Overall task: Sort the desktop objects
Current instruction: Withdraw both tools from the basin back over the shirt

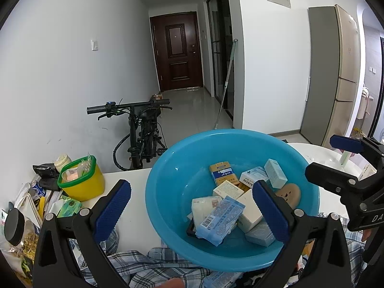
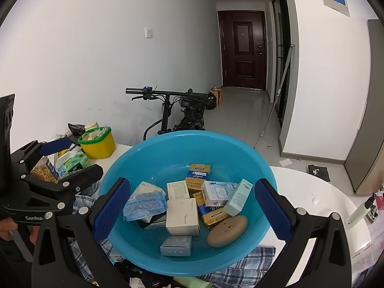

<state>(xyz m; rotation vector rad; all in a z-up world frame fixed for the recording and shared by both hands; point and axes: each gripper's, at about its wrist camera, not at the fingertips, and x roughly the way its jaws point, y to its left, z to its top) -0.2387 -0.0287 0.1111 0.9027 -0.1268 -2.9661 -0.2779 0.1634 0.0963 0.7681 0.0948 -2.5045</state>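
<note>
Both grippers wide, empty — left gripper [image 1: 192, 206], right gripper [image 2: 192, 206] hover over blue basin [image 2: 124, 165] near table's front edge. I'd pick next loose item off table, drop it centrally. White box [image 2: 183, 217] lies flat mid-basin, long axis running front-to-back — cannot tell its facing.

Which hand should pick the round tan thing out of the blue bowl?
Probably the right. The round tan case lies on the right side of the blue basin, nearer the right tongs. The left tongs would have to cross the boxes. Both are open and empty.
</note>
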